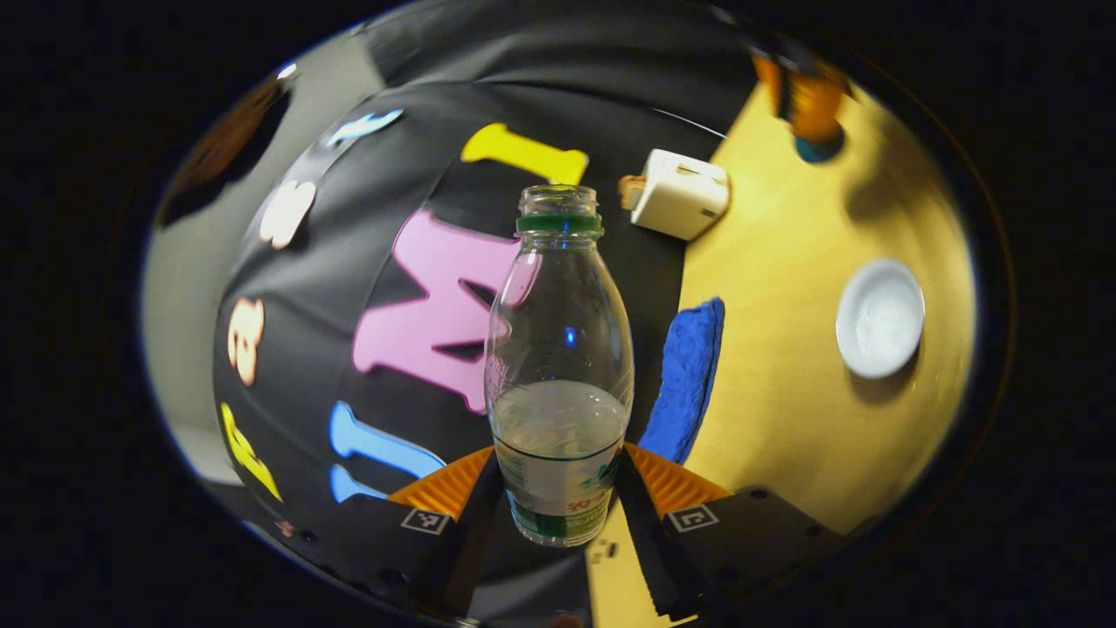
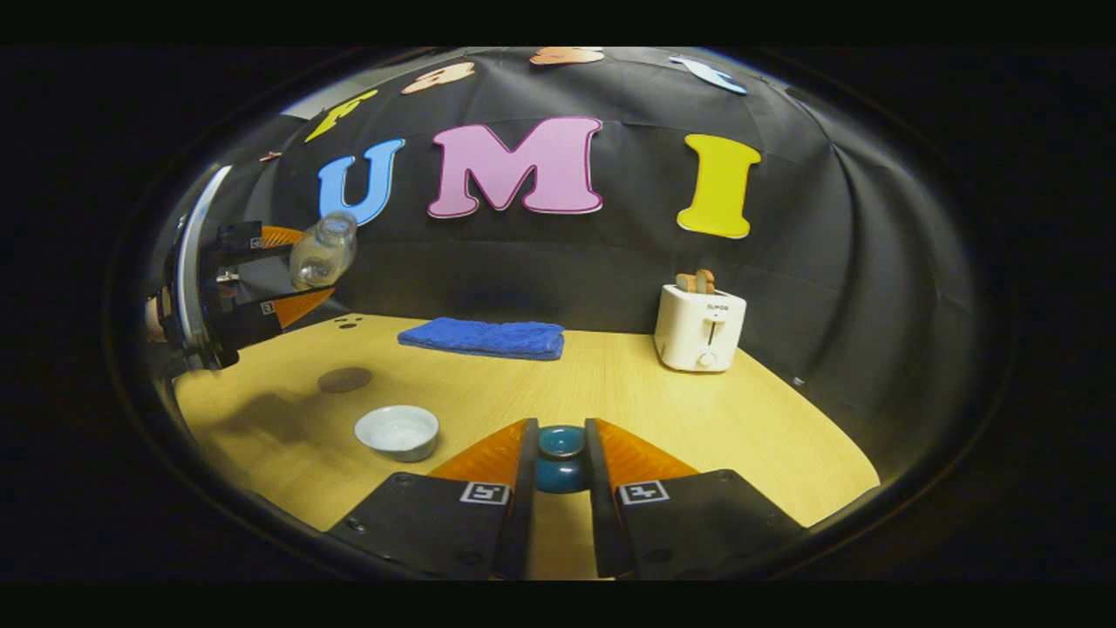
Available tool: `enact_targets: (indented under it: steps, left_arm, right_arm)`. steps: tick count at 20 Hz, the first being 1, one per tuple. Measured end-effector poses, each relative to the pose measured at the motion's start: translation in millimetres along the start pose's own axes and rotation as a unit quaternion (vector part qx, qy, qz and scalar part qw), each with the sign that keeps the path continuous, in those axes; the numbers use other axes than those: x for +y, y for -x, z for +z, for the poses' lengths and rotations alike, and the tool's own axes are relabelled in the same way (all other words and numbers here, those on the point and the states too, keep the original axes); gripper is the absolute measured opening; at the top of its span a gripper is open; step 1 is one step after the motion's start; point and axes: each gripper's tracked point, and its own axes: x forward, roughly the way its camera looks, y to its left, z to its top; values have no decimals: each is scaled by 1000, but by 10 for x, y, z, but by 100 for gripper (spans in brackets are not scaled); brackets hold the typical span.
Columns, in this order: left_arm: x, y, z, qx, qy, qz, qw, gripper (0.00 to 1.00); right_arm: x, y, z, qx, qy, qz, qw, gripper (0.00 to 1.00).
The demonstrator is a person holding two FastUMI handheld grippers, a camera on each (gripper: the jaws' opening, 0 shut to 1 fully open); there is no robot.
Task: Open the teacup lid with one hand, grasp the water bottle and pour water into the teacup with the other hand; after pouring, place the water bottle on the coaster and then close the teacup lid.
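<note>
My left gripper [image 1: 558, 488] is shut on the lower part of a clear, uncapped water bottle [image 1: 558, 349] that is partly full. In the right gripper view this bottle [image 2: 323, 251] hangs tilted in the air at far left, neck up and to the right, held by the left gripper [image 2: 266, 279]. The white teacup [image 2: 397, 432] stands uncovered on the table, below and right of the bottle; it also shows as a white cup [image 1: 881, 318]. My right gripper [image 2: 561, 471] is shut on the teal teacup lid [image 2: 561, 458]. A dark round coaster [image 2: 344, 379] lies behind the cup.
A folded blue towel [image 2: 484, 337] lies at the back of the wooden table [image 2: 628, 392]. A white toaster [image 2: 700, 330] with toast in it stands at the back right. The towel [image 1: 689, 379] and toaster [image 1: 680, 194] also appear behind the bottle.
</note>
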Motion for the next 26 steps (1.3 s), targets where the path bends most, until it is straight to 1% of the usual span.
enact_targets:
  steps: [1, 2, 3, 4, 5, 6, 7, 8, 10, 12, 13, 15, 16, 17, 18, 21, 22, 23, 24, 26]
  left_arm:
    - [23, -38, -108, 18, 38, -11, 999, 75]
    - [19, -53, -206, 37, 79, -21, 996, 75]
    - [-13, -81, -303, 51, 123, -33, 990, 75]
    - [-66, -100, -381, 66, 170, -45, 982, 75]
    - [-121, -97, -492, 80, 218, -55, 971, 75]
    - [-204, -97, -584, 91, 265, -65, 958, 75]
    - [-273, -108, -679, 97, 309, -72, 943, 75]
    - [-339, -155, -713, 97, 349, -81, 928, 76]
    - [-451, -238, -685, 85, 425, -98, 896, 76]
    - [-518, -308, -677, 77, 490, -99, 863, 76]
    - [-511, -341, -758, 80, 514, -91, 849, 76]
    - [-513, -387, -943, 91, 543, -75, 831, 76]
    - [-520, -405, -998, 92, 551, -74, 826, 76]
    - [-553, -412, -1058, 93, 556, -75, 822, 76]
    - [-582, -421, -1106, 96, 558, -74, 821, 76]
    - [-661, -462, -1243, 105, 554, -65, 823, 76]
    - [-688, -467, -1278, 107, 553, -66, 824, 76]
    - [-708, -471, -1296, 107, 553, -67, 823, 76]
    - [-734, -475, -1332, 110, 552, -69, 824, 76]
    - [-801, -487, -1365, 113, 552, -75, 823, 76]
  right_arm:
    - [56, -13, 30, -2, -5, 0, 1000, 25]
    - [109, -28, 57, -4, -8, -1, 1000, 25]
    - [162, -41, 85, -6, -9, -2, 1000, 30]
    - [208, -46, 105, -8, -8, -2, 1000, 30]
    - [255, -59, 120, -9, -6, -2, 1000, 30]
    - [303, -63, 124, -9, -6, -1, 1000, 25]
    - [348, -65, 123, -9, -6, -1, 1000, 25]
    - [378, -73, 124, -9, -5, -1, 1000, 30]
    - [436, -73, 112, -9, -4, -2, 1000, 30]
    - [489, -61, 92, -8, -5, -3, 1000, 30]
    - [507, -55, 83, -8, -6, -4, 1000, 30]
    - [528, -63, 62, -7, -9, -6, 1000, 30]
    - [534, -68, 62, -8, -10, -7, 1000, 30]
    - [539, -73, 59, -7, -11, -8, 1000, 25]
    - [536, -72, 59, -8, -12, -9, 1000, 25]
    - [534, -78, 62, -9, -11, -12, 1000, 25]
    - [534, -76, 53, -8, -11, -13, 1000, 36]
    - [526, -76, 50, -8, -11, -14, 1000, 25]
    - [526, -82, 48, -7, -12, -15, 1000, 36]
    - [535, -84, 39, -7, -12, -17, 1000, 36]
